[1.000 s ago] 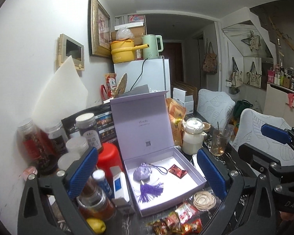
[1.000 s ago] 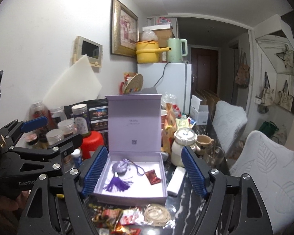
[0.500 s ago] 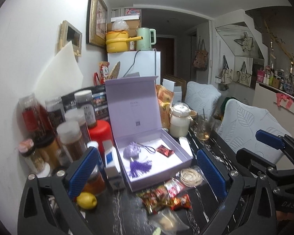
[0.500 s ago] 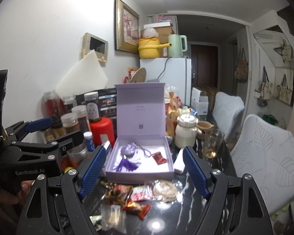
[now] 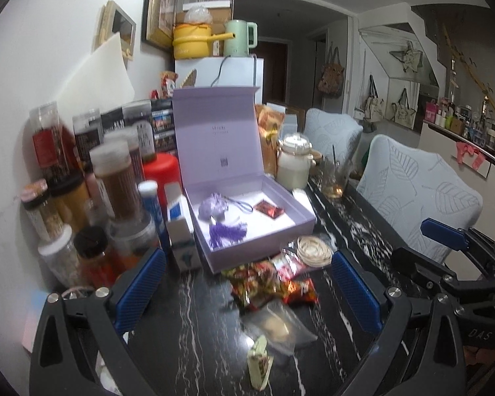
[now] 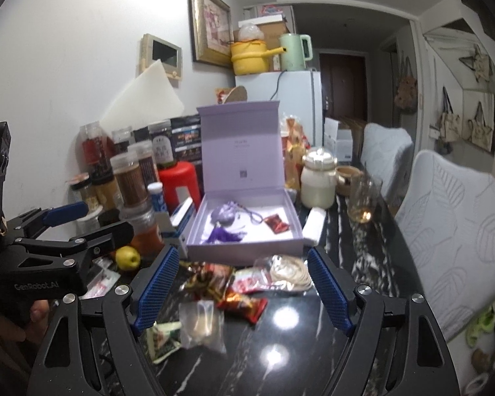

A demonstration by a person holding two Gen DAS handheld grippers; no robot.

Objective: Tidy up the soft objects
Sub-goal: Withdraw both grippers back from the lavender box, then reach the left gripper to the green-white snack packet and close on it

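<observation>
An open lavender box (image 5: 264,241) (image 6: 244,247) stands on the black marble table, lid upright. Inside lie a purple sachet (image 5: 213,208) (image 6: 226,214) with a tassel and a red packet (image 5: 269,209) (image 6: 277,222). In front of the box lie several red snack packets (image 5: 270,280) (image 6: 227,283), a bagged coil of pale cord (image 5: 313,247) (image 6: 287,270), a clear bag (image 5: 277,326) (image 6: 201,323) and a green-white packet (image 5: 259,359) (image 6: 163,340). My left gripper (image 5: 247,287) is open above the packets, holding nothing. My right gripper (image 6: 244,288) is open too, beside it to the right, nothing held.
Jars and bottles (image 5: 115,171) crowd the left by the wall, with a red canister (image 5: 160,171) and a lemon (image 6: 127,257). A white jar (image 6: 318,178), a glass (image 6: 363,198) and a white pack (image 6: 313,222) stand right of the box. Chairs (image 6: 452,224) line the right edge.
Both grippers have drawn back from the box and sunk lower. The box looks farther off, and the clear bag and green-white packet have come into view. Both jaws stayed open.
</observation>
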